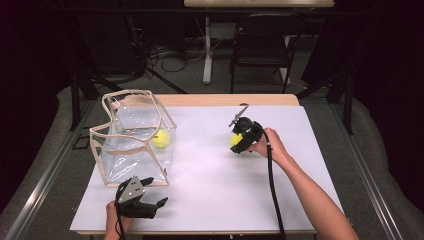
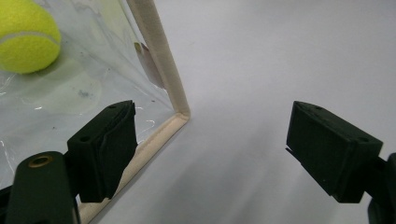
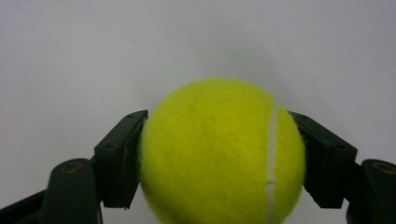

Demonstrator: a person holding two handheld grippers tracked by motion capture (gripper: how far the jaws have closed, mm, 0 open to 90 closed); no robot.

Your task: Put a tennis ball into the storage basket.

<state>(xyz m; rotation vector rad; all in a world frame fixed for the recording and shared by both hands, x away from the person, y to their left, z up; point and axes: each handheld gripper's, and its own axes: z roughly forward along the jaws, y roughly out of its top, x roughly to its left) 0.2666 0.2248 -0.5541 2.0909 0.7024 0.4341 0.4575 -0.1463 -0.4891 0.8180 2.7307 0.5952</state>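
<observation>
The right gripper [image 1: 239,139] clamps a yellow tennis ball [image 3: 222,151] above the white table [image 1: 210,190]. The left gripper [image 1: 152,195], jaws spread and empty, sits beside a clear bag [image 1: 132,137] containing a second tennis ball [image 1: 161,139].

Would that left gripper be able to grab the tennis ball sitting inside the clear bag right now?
Probably not directly. The left gripper is open beside the clear bag, whose transparent side wall separates it from the ball inside. It would likely have to go over the open top.

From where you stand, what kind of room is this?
Probably a lab or recording studio: a white table ringed by dark curtains, cables on the floor behind it, and handheld grippers moving tennis balls.
</observation>
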